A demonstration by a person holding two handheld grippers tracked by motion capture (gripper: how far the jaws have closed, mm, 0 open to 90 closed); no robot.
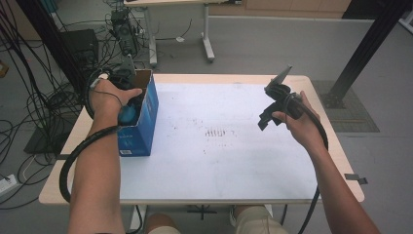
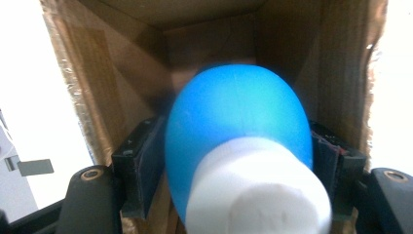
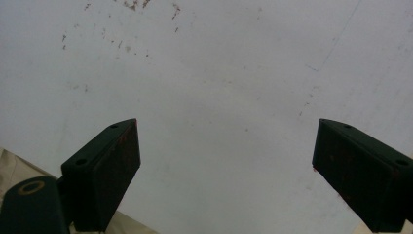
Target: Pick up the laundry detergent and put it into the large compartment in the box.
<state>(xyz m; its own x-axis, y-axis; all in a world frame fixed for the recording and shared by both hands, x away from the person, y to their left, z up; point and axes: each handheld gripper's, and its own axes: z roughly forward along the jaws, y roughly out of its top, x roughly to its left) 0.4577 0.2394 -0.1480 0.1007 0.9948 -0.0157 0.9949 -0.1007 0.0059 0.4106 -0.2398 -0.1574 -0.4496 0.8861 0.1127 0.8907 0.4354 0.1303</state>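
Bulb point(image 2: 234, 131), blue with a white neck, sits inside the cardboard box point(image 1: 143, 117), neck toward the left gripper point(image 2: 229, 161), whose jaws flank it; pad contact unclear. Right gripper point(image 3: 226, 165) gapes well right of the box.

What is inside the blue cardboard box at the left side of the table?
Inside the blue cardboard box sits a blue bulb with a white neck, between the left gripper jaws. The bulb covers the box floor.

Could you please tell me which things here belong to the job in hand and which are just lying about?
In the job: blue bulb with white cap, between the left gripper's pads; blue cardboard box.

Lying about: cables on the floor; far table's legs; right gripper, open over the table.
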